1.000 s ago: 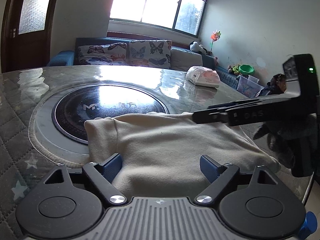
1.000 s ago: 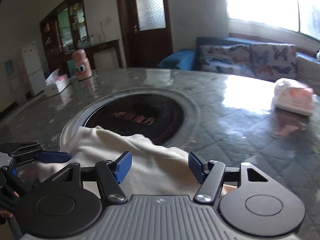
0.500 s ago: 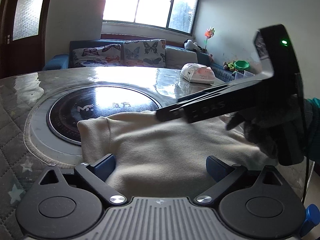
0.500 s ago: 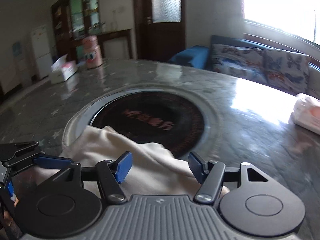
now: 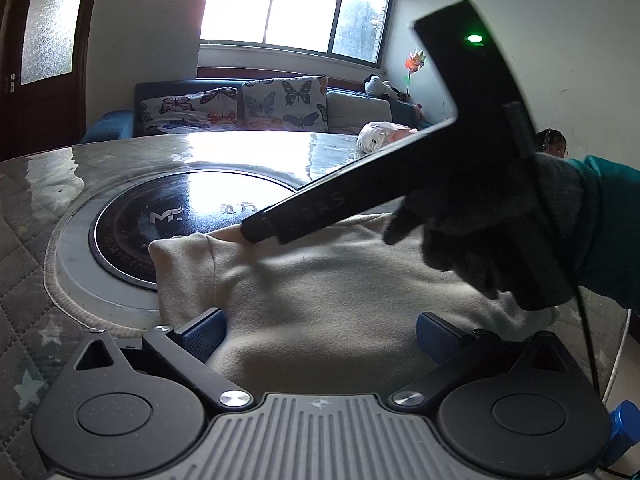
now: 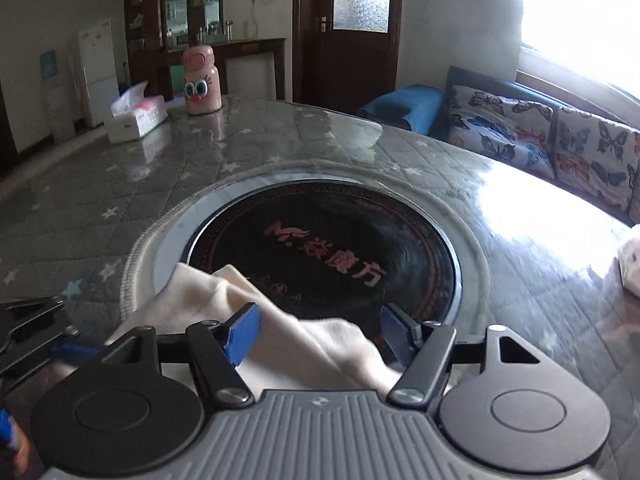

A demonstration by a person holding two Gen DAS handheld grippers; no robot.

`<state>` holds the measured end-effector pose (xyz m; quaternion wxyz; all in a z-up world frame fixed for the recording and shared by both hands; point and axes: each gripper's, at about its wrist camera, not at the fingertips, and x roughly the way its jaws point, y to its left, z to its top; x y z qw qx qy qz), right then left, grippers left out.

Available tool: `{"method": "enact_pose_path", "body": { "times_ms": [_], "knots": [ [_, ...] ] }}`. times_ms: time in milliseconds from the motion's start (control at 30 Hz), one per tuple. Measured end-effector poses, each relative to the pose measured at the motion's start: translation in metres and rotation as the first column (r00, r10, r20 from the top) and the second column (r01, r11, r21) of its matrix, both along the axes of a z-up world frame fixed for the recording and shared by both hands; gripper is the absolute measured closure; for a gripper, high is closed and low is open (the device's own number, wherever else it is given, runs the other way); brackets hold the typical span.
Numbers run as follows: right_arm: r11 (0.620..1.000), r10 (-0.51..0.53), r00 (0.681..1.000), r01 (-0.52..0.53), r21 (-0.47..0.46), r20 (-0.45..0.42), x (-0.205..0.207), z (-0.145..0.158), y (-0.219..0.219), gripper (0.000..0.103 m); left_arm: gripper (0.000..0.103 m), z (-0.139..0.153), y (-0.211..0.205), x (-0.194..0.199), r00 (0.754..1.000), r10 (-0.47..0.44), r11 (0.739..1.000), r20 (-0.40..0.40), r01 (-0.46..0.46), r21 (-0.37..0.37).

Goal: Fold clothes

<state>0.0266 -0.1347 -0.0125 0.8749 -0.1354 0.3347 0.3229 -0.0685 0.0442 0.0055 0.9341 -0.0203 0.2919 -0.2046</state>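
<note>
Your left gripper (image 5: pixel 318 330) points down at a slant over the near edge of the table (image 5: pixel 48 184). Its jaws have just been opening and now stand wide, blue pads either side of the cream garment (image 5: pixel 320 300) without pressing it. Your right gripper (image 6: pixel 318 334) reaches across from the right, held in a dark knit glove (image 5: pixel 492 232) with a teal sleeve (image 5: pixel 612 232) behind it. Its black fingers slant down to the garment's far edge. Its jaws have also been opening. They stand partly apart with a fold of the cloth rising between the pads; whether the left pad touches it you cannot tell.

The garment is soft, fleecy and matte. It lies bunched at the table's near edge, its far corner lapping onto the round black glass hob (image 6: pixel 320 248) set in the middle. The table is glossy over a quilted, star-printed cover. At the far edge stand a tissue box (image 6: pixel 138 118) with a tissue sticking out and a pink flask (image 6: pixel 201 80).
</note>
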Motion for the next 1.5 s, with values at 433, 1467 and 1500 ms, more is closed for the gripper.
{"method": "enact_pose_path", "body": {
  "times_ms": [433,1467,1500],
  "knots": [
    [0.996,0.079,0.997,-0.078,-0.04,0.009,0.004,-0.001,0.029,0.027,0.0,-0.001,-0.001,0.001,1.0,0.0,1.0,0.0,0.0,0.0],
    [0.959,-0.19,0.982,0.183,0.216,0.011,-0.098,0.033,-0.128,0.0,0.0,0.003,0.0,-0.005,1.0,0.005,1.0,0.017,-0.006,0.017],
    [0.957,-0.207,0.978,0.203,0.207,-0.003,-0.099,0.027,-0.131,0.0,0.0,0.005,-0.002,-0.006,1.0,0.011,1.0,0.023,-0.012,0.026]
  ]
}}
